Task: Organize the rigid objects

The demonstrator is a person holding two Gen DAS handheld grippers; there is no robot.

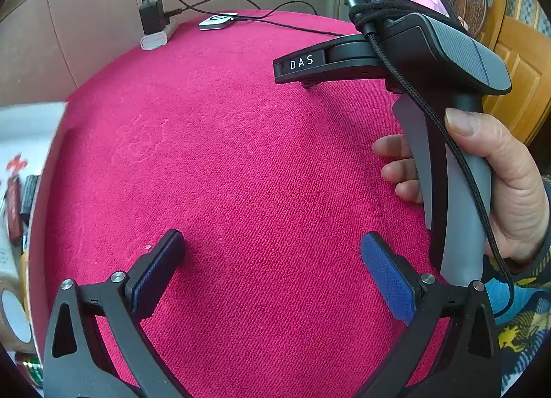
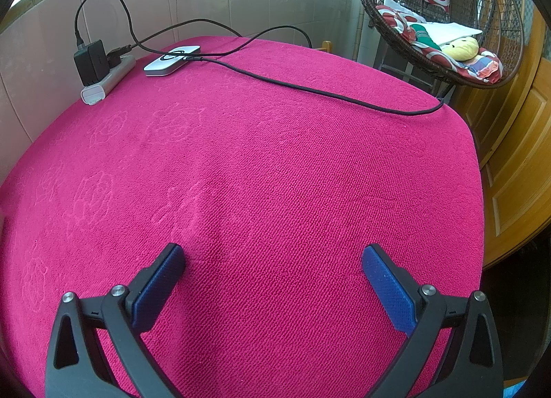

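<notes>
Nothing sorted yet: both the left gripper (image 1: 272, 260) and right gripper (image 2: 273, 274) hang wide open and empty over the bare red cloth (image 2: 275, 174), with the box of clutter (image 1: 20, 157) untouched off the cloth's left edge.

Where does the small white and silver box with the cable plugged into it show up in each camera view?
Left wrist: white and silver box near top centre, at the red cloth's far edge.
Right wrist: white and silver box upper left, on the cloth.
Shared landmark: black charger on the power strip, just left of it.
</notes>
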